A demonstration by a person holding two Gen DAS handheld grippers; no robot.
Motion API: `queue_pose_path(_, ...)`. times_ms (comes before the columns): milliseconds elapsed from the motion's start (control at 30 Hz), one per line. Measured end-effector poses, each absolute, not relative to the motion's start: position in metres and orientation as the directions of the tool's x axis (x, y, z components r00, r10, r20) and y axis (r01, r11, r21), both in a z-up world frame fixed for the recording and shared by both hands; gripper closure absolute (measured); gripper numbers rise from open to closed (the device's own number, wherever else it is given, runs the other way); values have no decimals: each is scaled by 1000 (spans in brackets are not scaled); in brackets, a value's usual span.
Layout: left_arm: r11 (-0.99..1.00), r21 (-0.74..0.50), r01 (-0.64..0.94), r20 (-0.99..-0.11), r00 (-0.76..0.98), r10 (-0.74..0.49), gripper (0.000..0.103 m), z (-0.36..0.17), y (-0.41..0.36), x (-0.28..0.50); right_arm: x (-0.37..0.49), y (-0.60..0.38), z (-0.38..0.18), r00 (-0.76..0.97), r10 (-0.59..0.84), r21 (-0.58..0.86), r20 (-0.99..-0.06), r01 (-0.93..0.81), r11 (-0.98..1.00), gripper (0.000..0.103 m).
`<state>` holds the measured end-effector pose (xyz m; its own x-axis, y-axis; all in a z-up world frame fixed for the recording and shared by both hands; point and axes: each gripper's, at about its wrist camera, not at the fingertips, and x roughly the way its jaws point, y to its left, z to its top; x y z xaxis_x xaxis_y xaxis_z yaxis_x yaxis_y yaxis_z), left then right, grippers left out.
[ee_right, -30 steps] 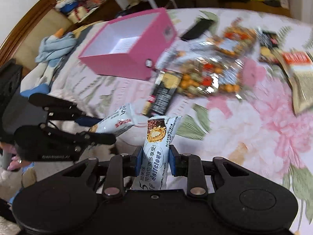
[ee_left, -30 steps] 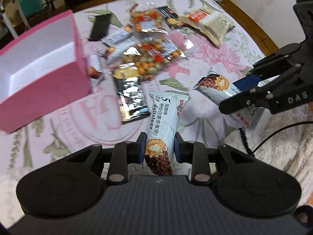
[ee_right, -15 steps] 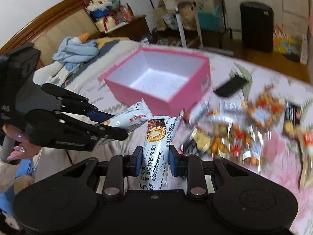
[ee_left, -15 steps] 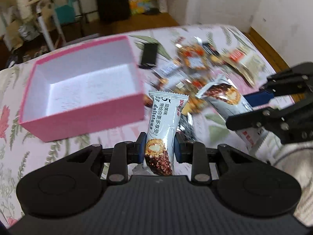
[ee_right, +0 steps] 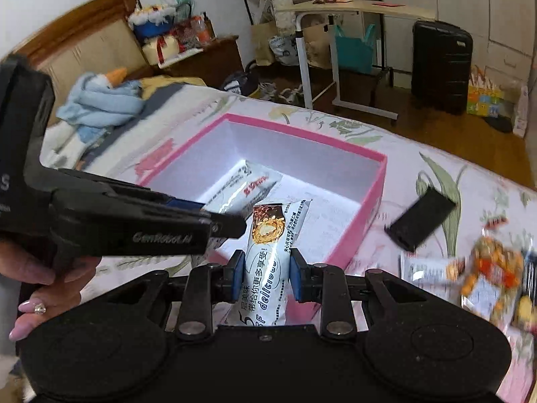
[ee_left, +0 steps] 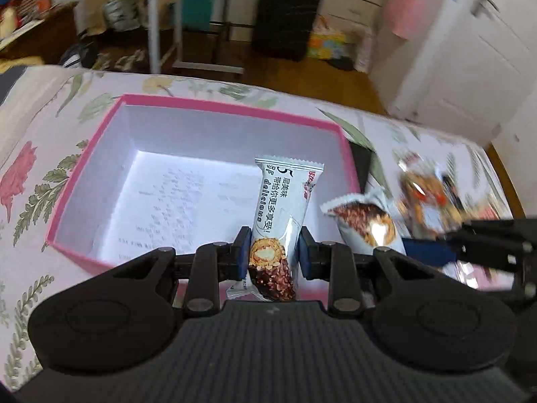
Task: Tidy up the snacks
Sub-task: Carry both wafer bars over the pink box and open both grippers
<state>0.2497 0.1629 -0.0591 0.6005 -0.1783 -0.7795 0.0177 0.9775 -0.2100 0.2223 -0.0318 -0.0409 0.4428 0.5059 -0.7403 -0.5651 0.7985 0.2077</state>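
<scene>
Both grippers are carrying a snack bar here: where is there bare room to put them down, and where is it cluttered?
The open pink cardboard box offers the bare room: its white floor shows nothing lying on it between its walls. The left gripper holds a white-wrapped chocolate bar over it. The right gripper holds its matching bar at the near wall. Crowded: the heap of mixed snack packets beside the flat black packet.

Bed surface covered by a pale floral sheet (ee_right: 446, 181) printed with pink blooms and green leaves. Resting on it: an open pink box (ee_left: 84, 158) with a white interior; a flat black rectangular object (ee_right: 421, 220) just beside the box's far right corner; and a blurred cluster of snack packets (ee_right: 483, 278) on the right side, near the black object. A crumpled blue cloth (ee_right: 100, 100) lies toward the headboard.
</scene>
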Motion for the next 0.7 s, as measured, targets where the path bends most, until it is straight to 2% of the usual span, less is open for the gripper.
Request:
queue_pose_path(200, 955, -285, -83, -803, 565, -191, 76, -96, 178, 297, 266, 9, -56, 474, 424, 59, -772, -610, 790, 71)
queue_pose_path(300, 953, -285, -107, -820, 542, -184, 76, -116, 179, 313, 283, 28, -73, 475, 362, -39, -802, -646, 762, 72)
queue_pose_path(433, 942, -303, -146, -842, 504, -193, 75, -137, 183, 328, 303, 40, -93, 452, 321, -86, -832, -678, 730, 72)
queue_pose_path(567, 919, -362, -155, -837, 489, -246, 70, -148, 187, 336, 311, 49, -106, 459, 278, -149, -844, -698, 701, 71)
queue_pose_path(600, 918, -368, -148, -830, 496, -253, 69, -148, 187, 336, 312, 50, -108, 473, 269, -170, -839, -697, 696, 68)
queue_pose_path(700, 945, -311, -99, -821, 529, -215, 61, -142, 185, 331, 312, 43, -106, 473, 293, -130, -831, -676, 725, 65)
